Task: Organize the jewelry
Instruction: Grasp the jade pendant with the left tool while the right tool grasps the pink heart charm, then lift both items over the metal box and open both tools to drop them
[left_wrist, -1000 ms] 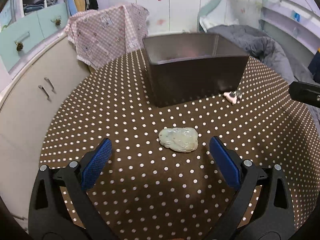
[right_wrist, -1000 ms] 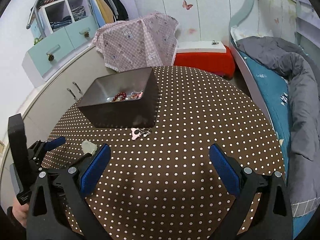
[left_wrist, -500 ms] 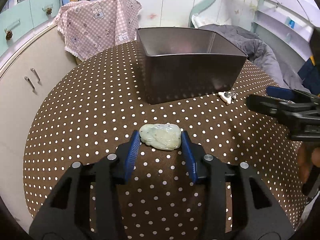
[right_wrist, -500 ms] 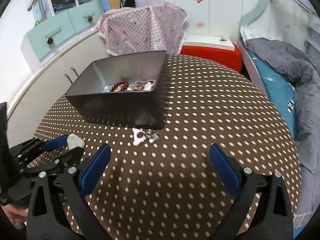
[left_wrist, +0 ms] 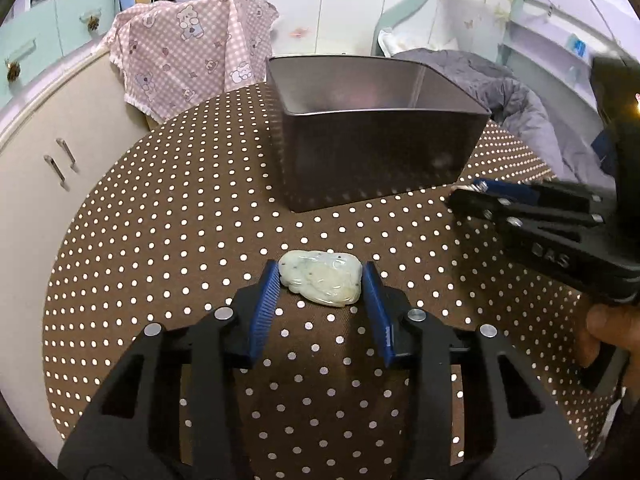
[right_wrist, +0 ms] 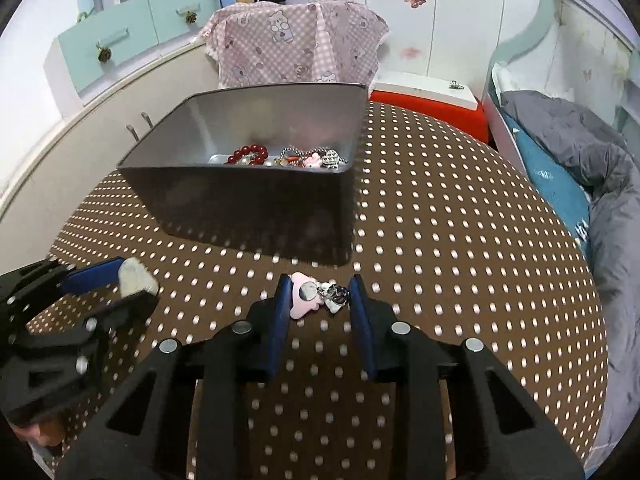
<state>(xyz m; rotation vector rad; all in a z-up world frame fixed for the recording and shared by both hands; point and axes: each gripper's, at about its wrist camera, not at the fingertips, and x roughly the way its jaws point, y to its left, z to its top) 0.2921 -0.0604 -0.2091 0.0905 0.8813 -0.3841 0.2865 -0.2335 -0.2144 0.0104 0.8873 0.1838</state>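
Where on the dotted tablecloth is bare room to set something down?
Free: the brown dotted tablecloth right of the dark metal box, towards the bed, and left of it. Crowded: before the box, around the pale jade pendant and pink charm.

In my left wrist view, the tin box (left_wrist: 376,136) sits on the table (left_wrist: 160,216) at upper centre, the jade pendant (left_wrist: 320,282) below it between my left gripper (left_wrist: 320,300) pads. In my right wrist view, the keychain charm (right_wrist: 316,294) lies below the box, between my right gripper (right_wrist: 320,308) pads; jewelry (right_wrist: 284,158) lies in the box.
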